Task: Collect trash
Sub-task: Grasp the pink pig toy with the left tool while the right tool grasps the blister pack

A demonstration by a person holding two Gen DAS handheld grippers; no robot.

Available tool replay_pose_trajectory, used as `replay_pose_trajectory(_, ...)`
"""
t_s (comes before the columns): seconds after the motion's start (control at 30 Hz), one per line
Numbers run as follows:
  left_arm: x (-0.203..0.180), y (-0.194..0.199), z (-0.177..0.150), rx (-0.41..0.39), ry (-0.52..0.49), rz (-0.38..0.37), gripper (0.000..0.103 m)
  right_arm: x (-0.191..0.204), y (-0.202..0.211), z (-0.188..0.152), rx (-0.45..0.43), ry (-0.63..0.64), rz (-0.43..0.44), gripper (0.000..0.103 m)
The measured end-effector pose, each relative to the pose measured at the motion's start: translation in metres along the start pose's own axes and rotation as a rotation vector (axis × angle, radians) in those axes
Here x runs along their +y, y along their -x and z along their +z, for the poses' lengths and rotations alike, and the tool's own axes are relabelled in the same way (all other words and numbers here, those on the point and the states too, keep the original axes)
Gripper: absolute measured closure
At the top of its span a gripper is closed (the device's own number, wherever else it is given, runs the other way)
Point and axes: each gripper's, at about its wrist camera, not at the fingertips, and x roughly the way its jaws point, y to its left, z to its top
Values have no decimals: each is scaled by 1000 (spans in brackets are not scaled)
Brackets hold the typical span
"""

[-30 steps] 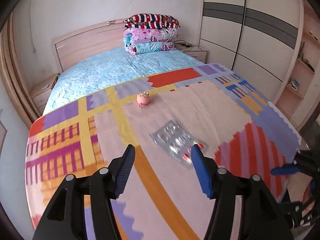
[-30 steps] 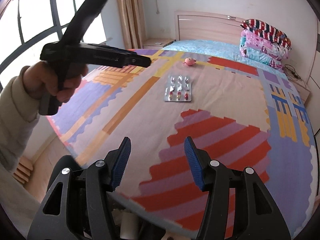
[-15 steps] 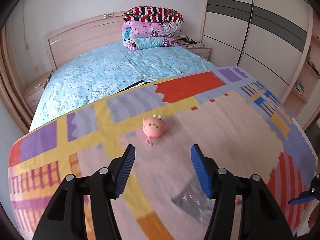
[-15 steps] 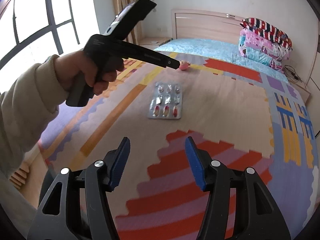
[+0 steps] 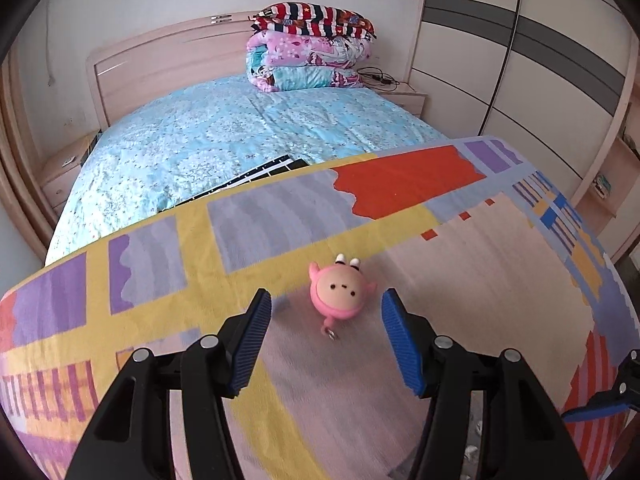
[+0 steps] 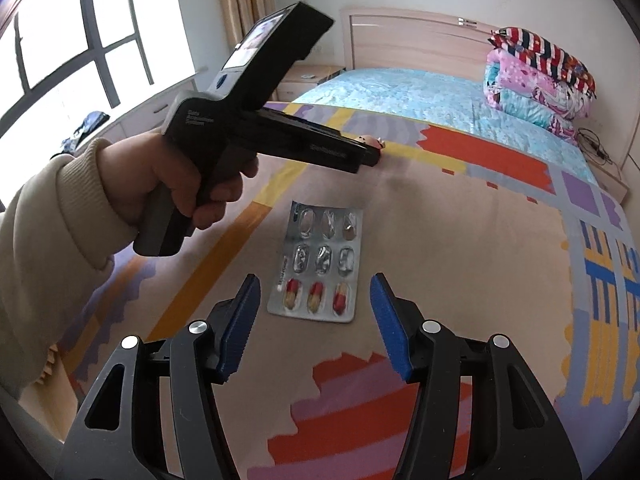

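Note:
A small pink round toy (image 5: 341, 293) with a metal clasp lies on the patterned mat (image 5: 460, 280). My left gripper (image 5: 326, 312) is open, its blue pads on either side of the toy, just short of it. In the right wrist view a silver pill blister pack (image 6: 321, 264) with three red-yellow capsules lies flat on the mat. My right gripper (image 6: 315, 304) is open and empty, its pads astride the pack's near end. The left gripper's body (image 6: 256, 128), held in a hand, reaches over the mat toward the toy (image 6: 372, 142).
The mat (image 6: 460, 264) covers the near part of a bed with a blue sheet (image 5: 240, 136). Folded quilts (image 5: 308, 56) are stacked by the headboard. A wardrobe (image 5: 520, 60) stands at the right; a window (image 6: 60, 52) and low cabinets are at the left.
My left gripper moved forward past the blister pack to the pink toy, which now sits between its pads. My right gripper moved forward up to the blister pack.

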Motion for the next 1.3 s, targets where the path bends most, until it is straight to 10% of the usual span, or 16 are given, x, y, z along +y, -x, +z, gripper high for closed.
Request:
replay_pose_trajectory(0.13,0,-4,4,-1,-2,-35,69,3,-2,-1,10,0,2,46)
replay_pose_trajectory(1.3,2,78,-40,-57,15,22,75,26,-22,-8,38,48,-132,50)
